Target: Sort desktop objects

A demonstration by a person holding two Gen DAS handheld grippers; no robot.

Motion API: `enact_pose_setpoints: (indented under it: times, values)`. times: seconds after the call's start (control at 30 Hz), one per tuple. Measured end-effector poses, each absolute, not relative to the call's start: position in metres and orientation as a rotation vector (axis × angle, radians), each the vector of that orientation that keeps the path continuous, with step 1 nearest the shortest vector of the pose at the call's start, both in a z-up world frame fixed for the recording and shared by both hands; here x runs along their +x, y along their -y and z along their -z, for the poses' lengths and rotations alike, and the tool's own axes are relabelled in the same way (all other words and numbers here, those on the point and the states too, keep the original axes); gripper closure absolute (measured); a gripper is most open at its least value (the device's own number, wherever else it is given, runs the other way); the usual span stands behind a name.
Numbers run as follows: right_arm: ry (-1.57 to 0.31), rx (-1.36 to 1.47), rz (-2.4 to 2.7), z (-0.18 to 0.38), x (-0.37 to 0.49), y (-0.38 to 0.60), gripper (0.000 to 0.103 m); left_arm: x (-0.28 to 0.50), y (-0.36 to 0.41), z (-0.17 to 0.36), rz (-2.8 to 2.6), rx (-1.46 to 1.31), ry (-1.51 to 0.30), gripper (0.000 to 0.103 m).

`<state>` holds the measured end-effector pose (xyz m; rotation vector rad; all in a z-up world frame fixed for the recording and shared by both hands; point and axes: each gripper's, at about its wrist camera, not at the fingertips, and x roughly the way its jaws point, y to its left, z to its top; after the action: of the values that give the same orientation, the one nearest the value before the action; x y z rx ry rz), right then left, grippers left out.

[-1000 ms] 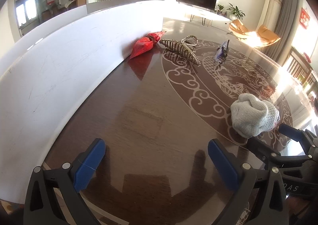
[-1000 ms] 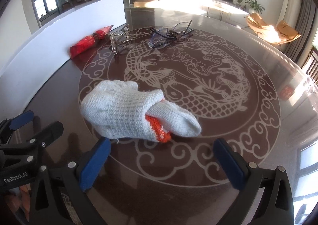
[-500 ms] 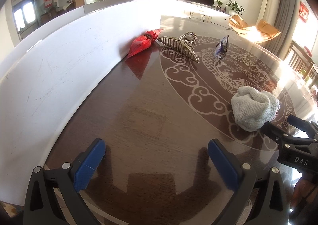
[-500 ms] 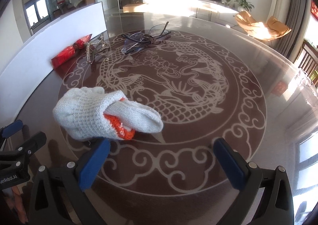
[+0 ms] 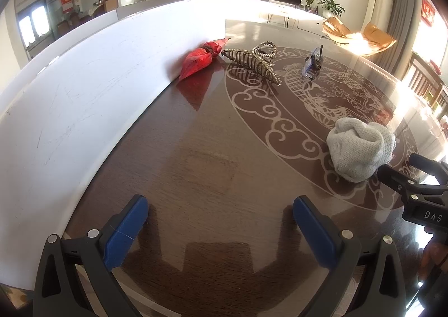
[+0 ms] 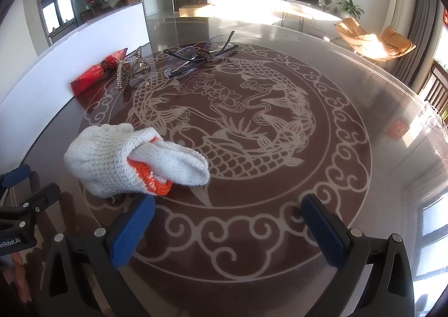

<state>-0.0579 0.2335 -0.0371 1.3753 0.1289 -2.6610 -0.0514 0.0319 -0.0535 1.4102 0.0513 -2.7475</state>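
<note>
A rolled white knit glove [image 6: 131, 160] with an orange cuff lies on the round dark table; the same glove [image 5: 359, 149] shows at the right of the left wrist view. Farther off lie a red foil packet [image 5: 200, 59] [image 6: 96, 74], a rhinestone hair claw [image 5: 253, 60] [image 6: 130, 69] and folded glasses [image 6: 200, 55] [image 5: 312, 62]. My left gripper [image 5: 219, 228] is open over bare wood, empty. My right gripper [image 6: 229, 226] is open and empty, just short of the glove, which sits ahead and to its left.
A white board [image 5: 70, 109] stands upright along the table's left side, with the red packet against it. The glass-topped table [image 6: 350, 149] carries a pale fish and cloud pattern. Its rim curves away at the right. Chairs and a television stand in the room behind.
The right gripper has drawn back from the glove, which now sits farther ahead. The left gripper tilted slightly; the objects lie where they were.
</note>
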Motion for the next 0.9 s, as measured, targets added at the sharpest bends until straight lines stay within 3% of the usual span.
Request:
enact_pose_setpoints:
  times: [0.27, 0.47, 0.77, 0.9]
  values:
    - [-0.13, 1.375, 2.662, 0.037, -0.058, -0.233, 0.0, -0.049, -0.032, 0.052, 2.762, 1.423, -0.089, 0.0]
    - [-0.13, 1.375, 2.662, 0.037, -0.058, -0.233, 0.0, -0.05, -0.027, 0.043, 2.805, 1.463, -0.387, 0.0]
    - [-0.13, 1.375, 2.662, 0.037, -0.058, -0.233, 0.0, -0.145, -0.043, 0.035, 2.694, 1.412, -0.578, 0.0]
    - [-0.13, 1.375, 2.662, 0.037, -0.058, -0.233, 0.0, -0.188, -0.048, 0.041, 2.636, 1.413, -0.539, 0.0]
